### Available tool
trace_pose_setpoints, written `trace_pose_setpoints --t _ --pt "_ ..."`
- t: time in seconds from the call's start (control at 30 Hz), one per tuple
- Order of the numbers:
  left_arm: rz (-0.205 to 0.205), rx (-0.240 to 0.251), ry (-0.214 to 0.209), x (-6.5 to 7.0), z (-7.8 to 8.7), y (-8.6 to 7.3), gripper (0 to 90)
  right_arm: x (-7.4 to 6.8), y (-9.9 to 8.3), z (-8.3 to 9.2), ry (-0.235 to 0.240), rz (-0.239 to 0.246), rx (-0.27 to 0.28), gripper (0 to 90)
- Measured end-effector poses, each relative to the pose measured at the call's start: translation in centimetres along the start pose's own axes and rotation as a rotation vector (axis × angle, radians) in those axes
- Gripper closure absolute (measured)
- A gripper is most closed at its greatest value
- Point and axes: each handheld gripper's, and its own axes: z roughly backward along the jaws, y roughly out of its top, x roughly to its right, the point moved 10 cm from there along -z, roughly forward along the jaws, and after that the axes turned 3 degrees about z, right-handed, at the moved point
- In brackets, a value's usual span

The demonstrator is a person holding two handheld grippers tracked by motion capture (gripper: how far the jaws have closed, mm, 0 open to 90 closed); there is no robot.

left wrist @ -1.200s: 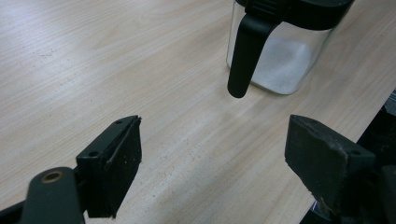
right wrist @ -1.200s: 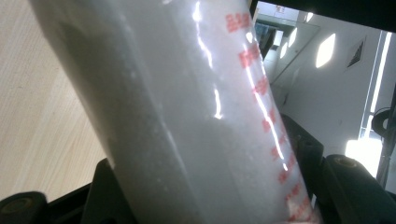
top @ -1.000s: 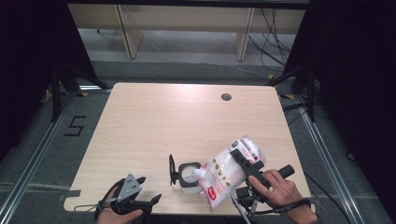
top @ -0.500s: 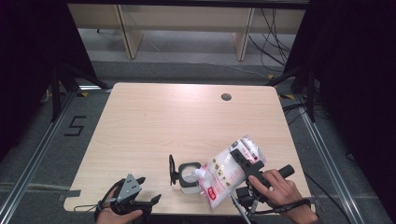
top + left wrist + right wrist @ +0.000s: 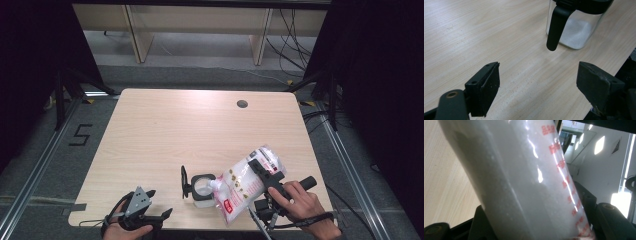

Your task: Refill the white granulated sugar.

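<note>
Right gripper is holding the pouch tilted, spout end down over the jar; jaws are clamping the pouch across its body, one on each side. In the right gripper view the pouch is sitting right between the two jaws, pressed on both sides, white grains showing through the clear film, red print down one edge.

Jar is standing upright near the table's front edge, lid flipped up on the side away from the pouch. Pouch spout is at the jar mouth; contact is too small to tell.

Left gripper is resting at the table's front edge, apart from the jar, on its lid side. Its jaws are standing wide apart with bare table between them. In the left gripper view the jar is sitting beyond the jaws, untouched, its black handle hanging down, white grains lying in the bottom.
</note>
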Motion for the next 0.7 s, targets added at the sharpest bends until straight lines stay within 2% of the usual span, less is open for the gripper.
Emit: trace_pose_setpoints --t 0.03,0.07,0.1,0.13,0.2,0.23,0.3,0.37,0.43,0.53,0.57,0.63,0.67,0.7 --pt "-0.031 -0.01 0.005 -0.28 0.14 0.0 18.3 0.18 0.08 0.0 -0.003 0.015 0.005 45.1" --pt "-0.039 -0.007 0.009 -0.37 0.16 0.09 18.3 0.28 0.15 -0.02 -0.017 0.011 0.014 45.1" --pt "-0.043 -0.014 0.005 -0.32 0.24 0.01 18.3 0.2 0.01 0.13 0.001 0.007 -0.004 45.1" --pt "-0.001 -0.002 0.001 0.0 0.13 0.0 18.3 0.04 -0.05 0.17 0.005 -0.012 -0.009 45.1" --pt "-0.017 -0.001 0.007 -0.21 0.13 0.03 18.4 0.42 0.06 0.18 -0.005 0.02 -0.002 45.1" --pt "-0.012 0.001 0.012 -0.26 0.13 0.09 18.3 0.44 0.06 0.21 -0.005 0.02 -0.004 45.1" --pt "-0.034 -0.004 0.005 -0.29 0.19 0.06 18.4 0.48 0.09 0.21 -0.006 0.017 0.003 45.2" --pt "-0.003 0.002 0.006 -0.12 0.03 -0.01 18.4 0.51 0.09 0.22 -0.007 0.021 0.001 45.2" --pt "-0.041 -0.006 0.005 -0.37 0.13 0.07 18.4 0.54 0.16 0.17 -0.017 0.018 0.01 45.2" --pt "-0.02 -0.001 0.005 -0.18 0.06 -0.03 18.4 0.48 0.15 0.21 -0.007 0.025 0.003 45.2" --pt "-0.014 0.005 0.007 -0.19 -0.04 0.01 18.4 0.23 0.11 0.22 -0.016 -0.007 0.002 45.2" --pt "0.001 0.002 0.005 -0.15 -0.1 0.03 18.4 0.17 0.07 0.3 -0.014 -0.012 -0.002 45.2" --pt "-0.01 -0.006 0.005 -0.17 0.03 0.0 18.4 -0.06 -0.02 0.34 0.006 -0.025 -0.012 45.3" --pt "-0.031 -0.004 0.003 -0.21 0.11 0.02 18.4 0.01 0.05 0.26 0.003 -0.02 -0.007 45.3"
